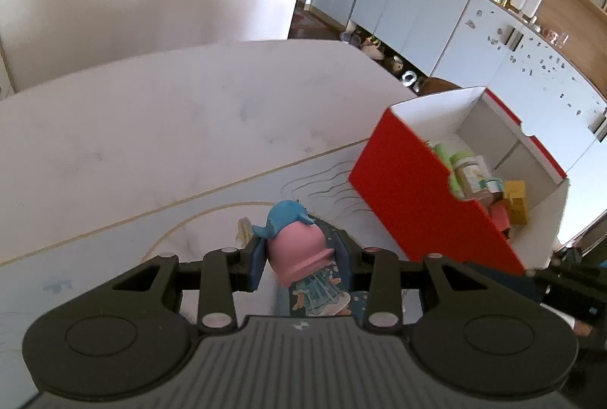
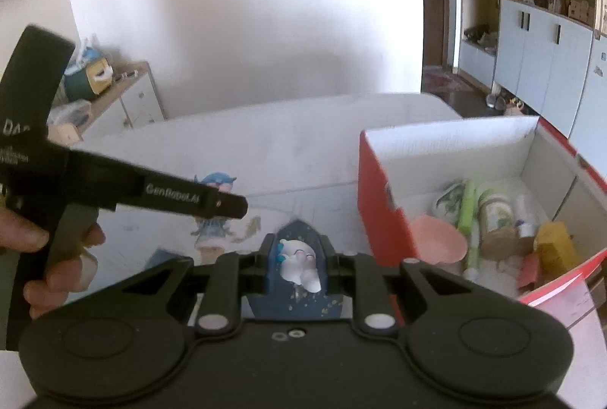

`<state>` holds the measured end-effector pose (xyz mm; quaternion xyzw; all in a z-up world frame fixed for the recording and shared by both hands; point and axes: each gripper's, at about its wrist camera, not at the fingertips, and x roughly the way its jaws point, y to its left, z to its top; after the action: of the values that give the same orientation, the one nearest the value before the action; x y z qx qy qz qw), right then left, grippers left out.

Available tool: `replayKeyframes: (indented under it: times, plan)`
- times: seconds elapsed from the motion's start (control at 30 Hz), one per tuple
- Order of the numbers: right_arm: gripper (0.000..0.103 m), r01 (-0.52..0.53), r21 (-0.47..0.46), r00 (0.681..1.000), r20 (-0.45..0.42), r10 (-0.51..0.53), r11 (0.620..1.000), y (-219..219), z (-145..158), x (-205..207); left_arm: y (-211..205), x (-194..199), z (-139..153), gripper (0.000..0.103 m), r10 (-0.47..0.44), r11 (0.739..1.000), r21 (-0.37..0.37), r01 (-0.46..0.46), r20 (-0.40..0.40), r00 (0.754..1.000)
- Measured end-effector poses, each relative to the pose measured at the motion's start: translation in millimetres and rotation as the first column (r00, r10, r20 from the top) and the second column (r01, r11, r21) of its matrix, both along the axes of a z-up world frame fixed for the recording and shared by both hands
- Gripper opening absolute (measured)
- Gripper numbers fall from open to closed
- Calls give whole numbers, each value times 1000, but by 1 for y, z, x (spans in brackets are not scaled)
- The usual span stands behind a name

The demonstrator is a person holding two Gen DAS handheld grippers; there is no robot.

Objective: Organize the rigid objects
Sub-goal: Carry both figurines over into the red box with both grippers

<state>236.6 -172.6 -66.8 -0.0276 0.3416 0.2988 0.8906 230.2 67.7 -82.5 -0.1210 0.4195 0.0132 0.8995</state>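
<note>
White desk (image 1: 170, 128) carries a printed mat (image 1: 212, 219) and, to the right, a red box (image 1: 413, 196) with white inside walls, open-topped and already holding a jar (image 2: 497, 219), a pink bowl (image 2: 436, 238), a green tube (image 2: 468, 215) and a yellow carton (image 2: 554, 246). Left gripper (image 1: 299, 253) has its jaws closed on a pink figurine (image 1: 299, 249) with a blue cap, above the mat beside the box. Right gripper (image 2: 297, 265) pinches a white figurine (image 2: 301, 263) near the box's red wall.

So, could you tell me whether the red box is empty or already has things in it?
It already has things in it: the red box is open-topped, and a pink bowl, a jar and a yellow item lie inside.
</note>
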Motion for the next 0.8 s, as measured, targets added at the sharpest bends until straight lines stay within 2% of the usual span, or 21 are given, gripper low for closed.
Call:
replayKeyframes:
  times: [0.47,0.8]
  plan:
    - [20,-11,68,994,107,4,998,-64,49,13,-32,-13,65,37,-12,999,49,7,103,995]
    - [20,16,67,991,130,-25,998,-119,47,38,-75,13,89,37,-24,996,83,13,127,992]
